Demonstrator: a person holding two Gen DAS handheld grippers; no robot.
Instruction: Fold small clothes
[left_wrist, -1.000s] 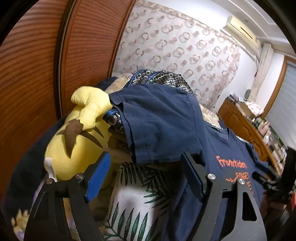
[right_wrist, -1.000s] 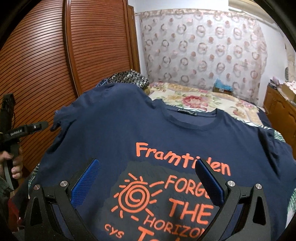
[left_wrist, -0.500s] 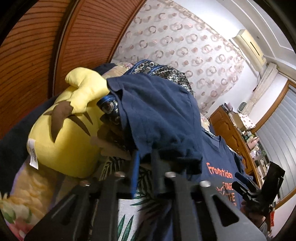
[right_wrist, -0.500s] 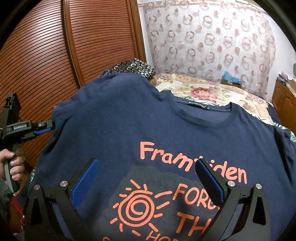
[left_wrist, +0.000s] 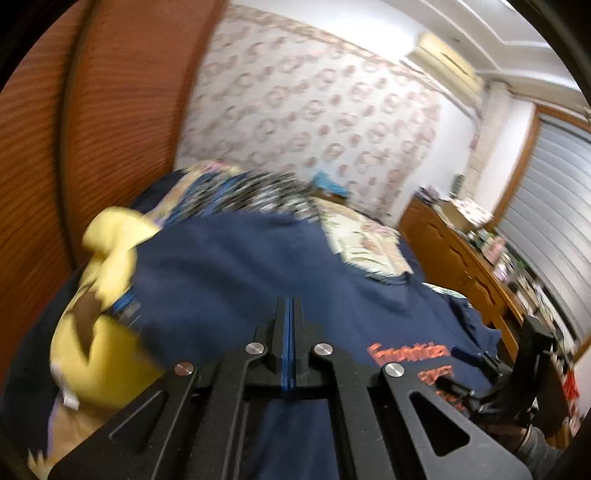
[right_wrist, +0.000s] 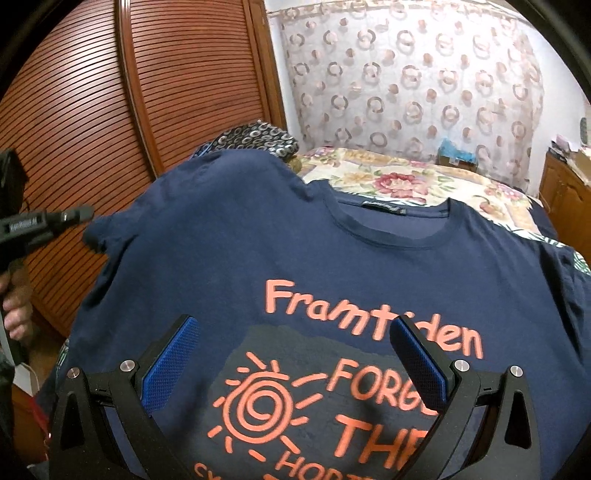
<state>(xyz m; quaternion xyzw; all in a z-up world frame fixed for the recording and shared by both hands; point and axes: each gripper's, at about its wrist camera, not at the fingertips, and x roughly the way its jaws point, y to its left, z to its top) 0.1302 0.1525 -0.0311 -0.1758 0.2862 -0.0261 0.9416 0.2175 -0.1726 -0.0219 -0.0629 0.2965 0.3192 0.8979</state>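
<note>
T-shirt (right_wrist: 280, 240) in navy spread front-up on the bed, and we've got a tool at two spots on it

Our left gripper (left_wrist: 290, 314) has its blue pads pressed flat together over the sleeve side of the T-shirt, but that view is blurry and we can't tell if any cloth is actually pinched between them. Our right gripper (right_wrist: 295, 365) hangs spread wide over the orange print in the middle of the T-shirt, with nothing between its pads. Yellow plush toy (left_wrist: 96, 295) sits just beside the T-shirt's sleeve, partly under it. Floral bedspread (right_wrist: 406, 177) shows beyond the T-shirt's collar, a dark ring-patterned cloth (right_wrist: 255, 138) lies past its shoulder, and the wooden slatted doors (right_wrist: 177, 92) stand on that same side
</note>
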